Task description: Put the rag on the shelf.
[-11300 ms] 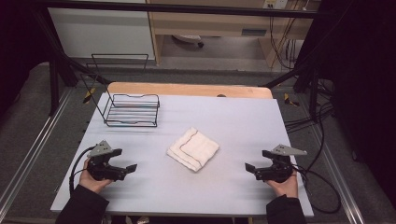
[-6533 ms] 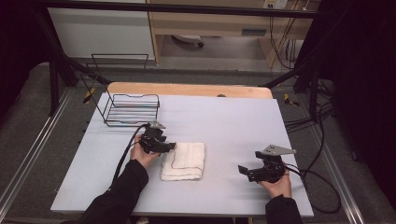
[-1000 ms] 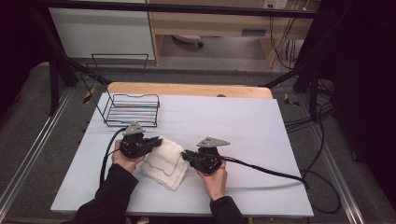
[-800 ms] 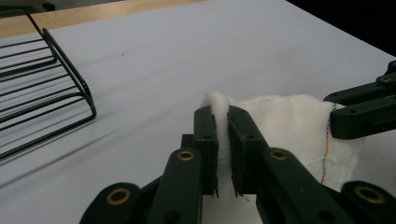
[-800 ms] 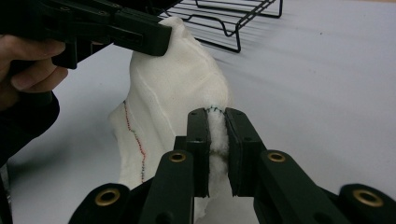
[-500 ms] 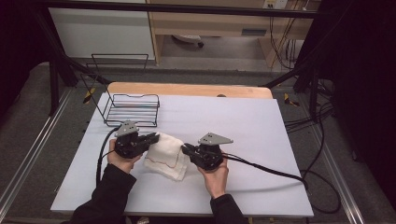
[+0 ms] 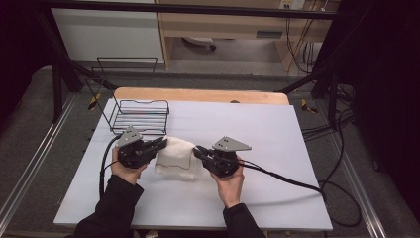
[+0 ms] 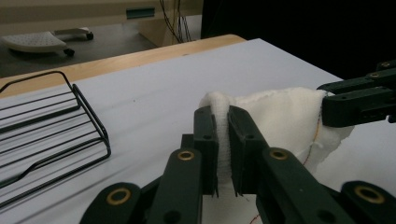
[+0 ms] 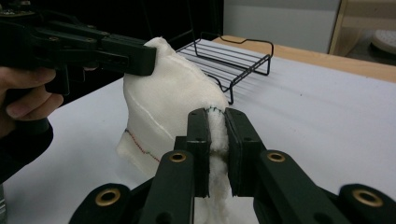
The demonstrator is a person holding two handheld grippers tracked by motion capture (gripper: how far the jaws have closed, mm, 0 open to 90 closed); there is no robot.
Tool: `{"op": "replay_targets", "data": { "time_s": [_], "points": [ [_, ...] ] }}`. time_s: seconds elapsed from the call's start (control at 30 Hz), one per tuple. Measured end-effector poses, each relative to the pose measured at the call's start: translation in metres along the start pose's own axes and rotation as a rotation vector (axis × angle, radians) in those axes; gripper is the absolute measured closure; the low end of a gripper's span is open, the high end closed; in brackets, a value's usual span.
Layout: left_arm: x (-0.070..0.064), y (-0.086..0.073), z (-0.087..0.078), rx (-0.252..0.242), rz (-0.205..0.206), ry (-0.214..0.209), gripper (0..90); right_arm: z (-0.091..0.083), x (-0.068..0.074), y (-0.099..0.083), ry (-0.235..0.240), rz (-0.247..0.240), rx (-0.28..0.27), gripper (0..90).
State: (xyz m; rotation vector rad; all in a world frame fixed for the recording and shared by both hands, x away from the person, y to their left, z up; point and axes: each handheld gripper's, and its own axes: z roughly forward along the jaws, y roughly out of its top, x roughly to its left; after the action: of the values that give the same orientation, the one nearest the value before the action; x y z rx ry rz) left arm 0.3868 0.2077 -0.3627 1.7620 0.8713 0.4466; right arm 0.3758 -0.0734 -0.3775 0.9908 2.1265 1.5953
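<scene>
While a second ago the cloth [image 7: 174, 157] lies partly on the table [image 7: 277, 134] with both grippers at its edges, it now hangs lifted between them, only its lower fold near or on the surface, so the pick-up looks done and a spread or carry seems to come next. Left gripper [image 7: 157, 144] pinches one upper corner, jaws closed narrow on a fold of cloth [image 8: 223, 135], and the right gripper [image 7: 199, 151] clamps the opposite edge [image 9: 215, 135] the same way. Both have drifted toward the basket [image 7: 140, 115] since half a second ago, and it now stands just beyond the left gripper, its wire rim the nearest thing to snag. To the right the table is bare up to its far and right edges, giving the right gripper wide room to pull outward; the near strip by the forearms is free too, though the right cable [image 7: 282, 174] trails across it
</scene>
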Motion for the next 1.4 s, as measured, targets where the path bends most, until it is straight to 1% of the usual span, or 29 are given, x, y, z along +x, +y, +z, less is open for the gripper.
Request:
{"op": "replay_targets", "data": {
  "time_s": [0.17, 0.37, 0.43, 0.7, 1.07, 1.23, 1.33, 1.4],
  "points": [
    [0.000, 0.003, -0.006, -0.031, -0.005, 0.002, 82.1, -0.001, 0.003, 0.008, 0.004, -0.018, -0.029, 80.9],
    [0.000, 0.007, -0.011, -0.067, -0.005, 0.009, 82.1, -0.002, 0.005, 0.014, 0.005, -0.034, -0.051, 81.0],
    [0.000, 0.009, -0.014, -0.082, -0.006, 0.012, 82.1, -0.003, 0.006, 0.017, 0.004, -0.047, -0.060, 81.0],
    [0.000, 0.015, -0.024, -0.136, -0.010, 0.021, 82.1, -0.004, 0.012, 0.029, 0.003, -0.070, -0.103, 81.0],
    [0.003, 0.022, -0.034, -0.176, -0.013, 0.033, 82.2, -0.004, 0.019, 0.041, 0.006, -0.090, -0.143, 81.1],
    [0.005, 0.027, -0.039, -0.200, -0.009, 0.048, 82.2, -0.002, 0.022, 0.049, 0.002, -0.098, -0.163, 81.1],
    [0.008, 0.030, -0.044, -0.221, -0.014, 0.049, 82.2, 0.000, 0.025, 0.055, 0.008, -0.102, -0.181, 81.1],
    [0.009, 0.032, -0.046, -0.235, -0.012, 0.056, 82.2, 0.001, 0.027, 0.059, 0.006, -0.111, -0.188, 81.1]
  ]
}}
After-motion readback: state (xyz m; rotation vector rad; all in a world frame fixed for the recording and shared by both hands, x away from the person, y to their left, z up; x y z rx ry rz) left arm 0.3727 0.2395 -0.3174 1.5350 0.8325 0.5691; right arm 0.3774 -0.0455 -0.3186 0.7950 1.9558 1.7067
